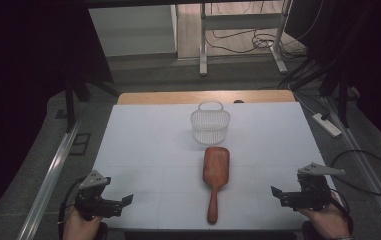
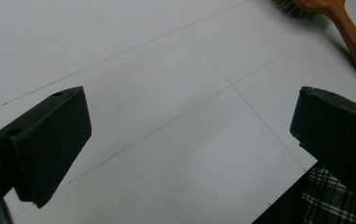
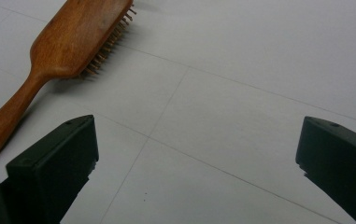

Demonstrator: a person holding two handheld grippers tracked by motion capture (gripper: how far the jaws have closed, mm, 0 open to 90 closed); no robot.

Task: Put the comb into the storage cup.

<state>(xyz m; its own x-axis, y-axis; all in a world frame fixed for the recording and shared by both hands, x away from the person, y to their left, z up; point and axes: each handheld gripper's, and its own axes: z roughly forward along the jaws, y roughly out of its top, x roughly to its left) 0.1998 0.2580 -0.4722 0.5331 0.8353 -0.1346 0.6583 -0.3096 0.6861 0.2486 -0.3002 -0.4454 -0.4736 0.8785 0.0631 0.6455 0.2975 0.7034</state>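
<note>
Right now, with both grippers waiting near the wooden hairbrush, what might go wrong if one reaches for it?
The hairbrush lies bristles down, so it may rock or slide when the fingers close on its narrow handle. The light wire basket stands just beyond the brush head and could be nudged if the brush gets pushed forward. Both the left gripper and right gripper are open, so they could collide.

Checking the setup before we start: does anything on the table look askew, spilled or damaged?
Nothing stands out. The wooden hairbrush lies bristles down, intact, and the white basket stands upright just beyond it. Both grippers are open, clear of them.
</note>
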